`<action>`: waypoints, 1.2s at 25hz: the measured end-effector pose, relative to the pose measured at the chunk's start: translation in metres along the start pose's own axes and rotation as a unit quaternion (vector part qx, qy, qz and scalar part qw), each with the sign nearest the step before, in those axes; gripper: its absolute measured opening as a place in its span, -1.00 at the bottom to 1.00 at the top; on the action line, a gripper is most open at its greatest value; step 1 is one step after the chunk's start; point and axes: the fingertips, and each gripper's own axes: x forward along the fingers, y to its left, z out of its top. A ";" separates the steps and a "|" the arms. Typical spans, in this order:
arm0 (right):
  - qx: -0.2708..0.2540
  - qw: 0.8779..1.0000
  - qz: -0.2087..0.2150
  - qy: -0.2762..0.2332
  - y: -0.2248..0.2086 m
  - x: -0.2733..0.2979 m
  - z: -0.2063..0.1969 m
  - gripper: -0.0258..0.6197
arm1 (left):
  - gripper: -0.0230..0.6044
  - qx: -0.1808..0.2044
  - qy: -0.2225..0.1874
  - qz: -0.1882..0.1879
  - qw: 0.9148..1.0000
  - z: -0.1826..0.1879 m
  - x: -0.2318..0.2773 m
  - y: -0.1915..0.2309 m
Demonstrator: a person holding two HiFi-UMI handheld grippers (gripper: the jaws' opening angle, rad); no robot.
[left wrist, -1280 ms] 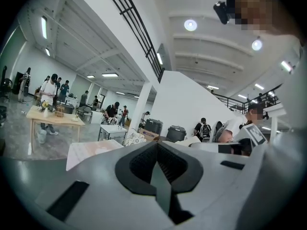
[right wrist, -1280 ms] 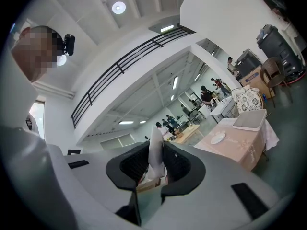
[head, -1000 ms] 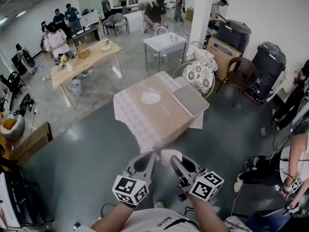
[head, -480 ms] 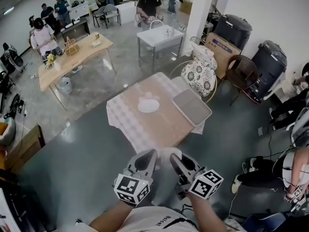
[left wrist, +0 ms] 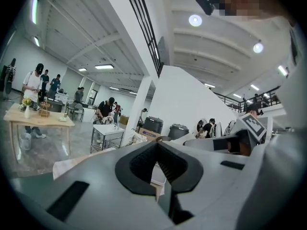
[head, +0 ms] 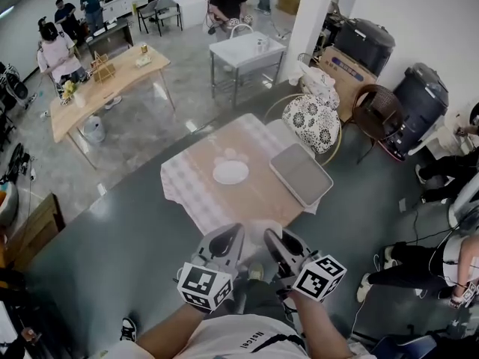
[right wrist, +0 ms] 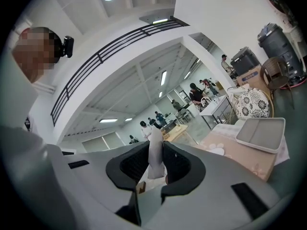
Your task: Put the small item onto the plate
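Note:
A white plate (head: 230, 172) lies on the cloth-covered table (head: 262, 197), ahead of both grippers. My right gripper (head: 274, 238) is held low in front of the person, short of the table's near edge, shut on a small pale flat item (right wrist: 155, 152) that stands up between its pads. In the right gripper view the plate (right wrist: 216, 151) lies beyond the jaws to the right. My left gripper (head: 228, 235) hangs beside the right one. Its jaws stand slightly apart with nothing between them (left wrist: 157, 150).
A grey tray (head: 301, 173) lies on the table's right side, also in the right gripper view (right wrist: 261, 134). A patterned chair (head: 310, 118) stands behind the table. A steel sink table (head: 247, 51), a wooden table (head: 105, 88) and several people are farther off.
The table, plate and tray have come closer and lower in the head view as the person walks toward them. Both grippers keep their pose, and the item stays in the right one.

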 end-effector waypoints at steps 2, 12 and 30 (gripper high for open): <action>0.002 1.000 0.004 0.004 -0.010 0.015 0.003 -0.65 | -0.91 -0.001 0.001 0.005 1.000 0.000 0.012 0.011; 0.021 0.996 0.047 0.068 -0.070 0.108 0.033 -0.65 | -0.91 -0.019 0.010 0.068 0.997 0.008 0.090 0.071; 0.055 0.984 0.050 0.159 -0.211 0.254 -0.019 -0.65 | -0.91 -0.029 0.029 0.135 0.990 -0.065 0.194 0.193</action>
